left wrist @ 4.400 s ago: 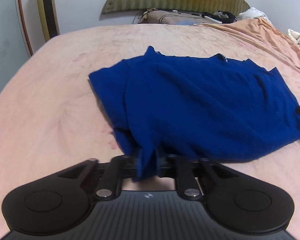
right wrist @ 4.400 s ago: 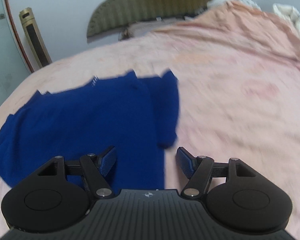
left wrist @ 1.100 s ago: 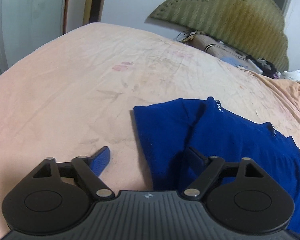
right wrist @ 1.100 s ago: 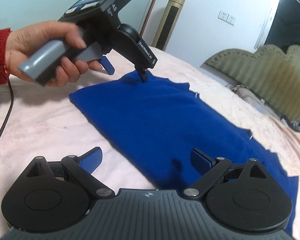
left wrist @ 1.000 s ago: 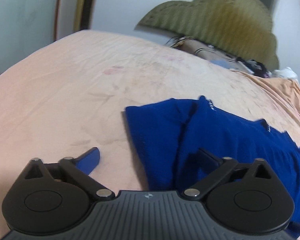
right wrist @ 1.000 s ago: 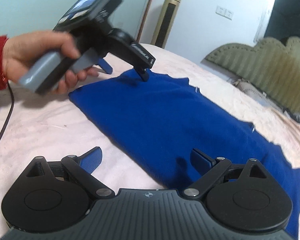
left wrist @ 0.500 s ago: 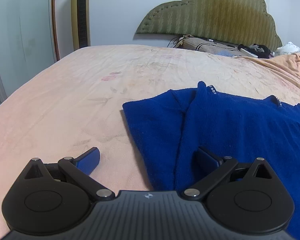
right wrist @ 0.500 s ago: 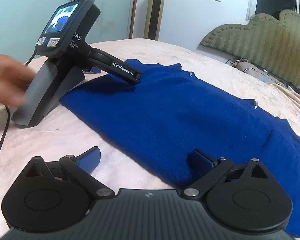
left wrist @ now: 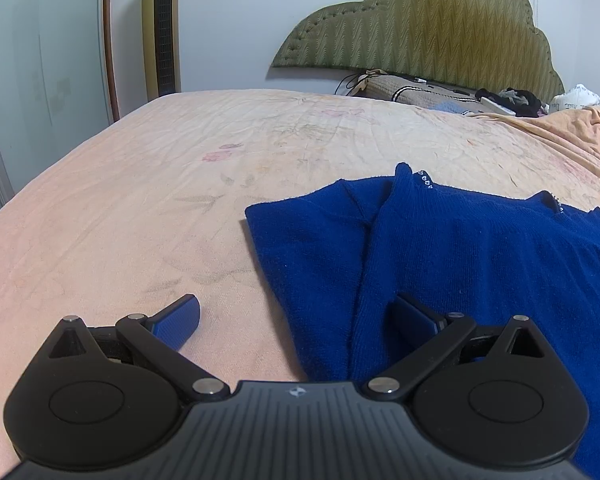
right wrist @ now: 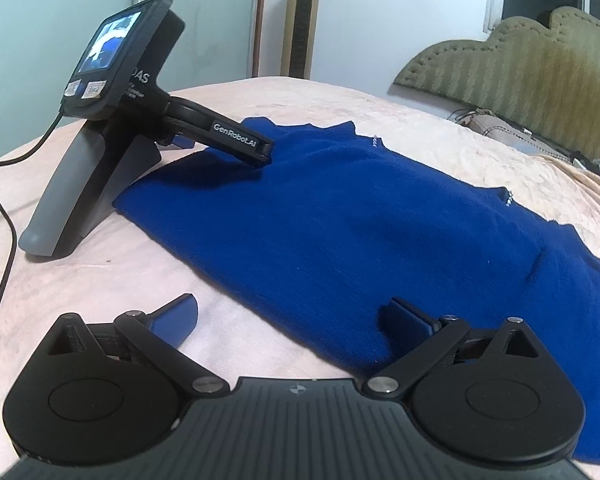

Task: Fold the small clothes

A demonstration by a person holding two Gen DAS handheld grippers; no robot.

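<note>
Bed: pink sheet spread wide, padded green headboard at the far end.
Sweater: blue knit sweater lies flat on the sheet, sleeve folded in over the body, small beads at the neckline.
Handling: looks soft, light and floppy; likely to sag and drag, so take it by an edge or corner, hem side nearest, not mid-panel.
Left gripper: left gripper stands parked on the bed with no hand on it, one fingertip resting on the sweater's corner; jaws wide apart, gripping nothing.
Right gripper: right gripper spread fully, straddling the near edge, pads clear of the cloth.
</note>
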